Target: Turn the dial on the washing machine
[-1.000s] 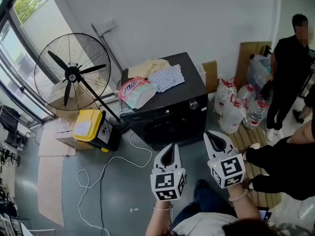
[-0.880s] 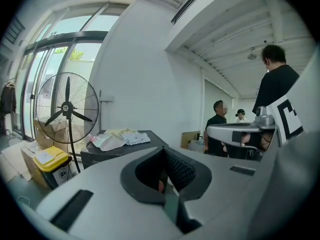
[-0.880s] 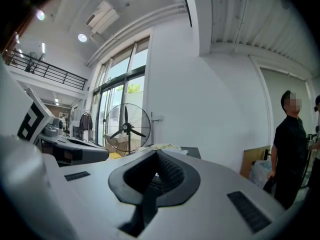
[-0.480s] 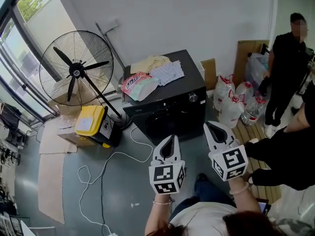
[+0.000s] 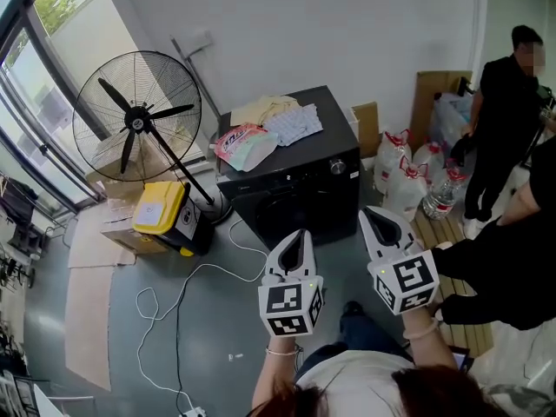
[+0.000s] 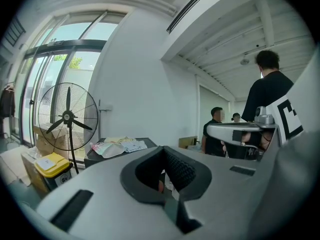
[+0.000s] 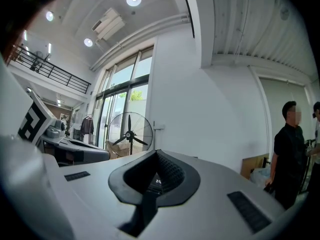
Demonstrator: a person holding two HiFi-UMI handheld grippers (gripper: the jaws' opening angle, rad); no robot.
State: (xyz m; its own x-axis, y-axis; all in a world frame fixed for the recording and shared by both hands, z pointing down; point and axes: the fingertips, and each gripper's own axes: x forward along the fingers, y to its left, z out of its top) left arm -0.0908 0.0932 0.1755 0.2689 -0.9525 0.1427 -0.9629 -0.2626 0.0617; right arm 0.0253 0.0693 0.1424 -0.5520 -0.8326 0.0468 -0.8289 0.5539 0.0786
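Note:
A black washing machine [image 5: 300,194] stands against the white wall, its round silver dial [image 5: 337,167] on the front panel at the upper right. My left gripper [image 5: 300,236] and right gripper [image 5: 375,214] are held side by side in front of the machine, well short of it, both shut with nothing between the jaws. In the left gripper view the machine [image 6: 107,154] shows low at the left, behind my left gripper [image 6: 163,173]. In the right gripper view my right gripper [image 7: 156,176] hides most of the machine; only a lit display shows through the jaw opening.
Cloths and a pink packet [image 5: 243,143] lie on the machine's top. A large standing fan [image 5: 137,115] and a yellow box [image 5: 158,209] are at its left, a white cable [image 5: 187,289] on the floor. Bags and bottles [image 5: 408,181] stand at its right, where a person in black [image 5: 504,102] stands.
Both grippers have risen slightly and drawn a little nearer the washing machine, side by side. Their jaws stay shut.

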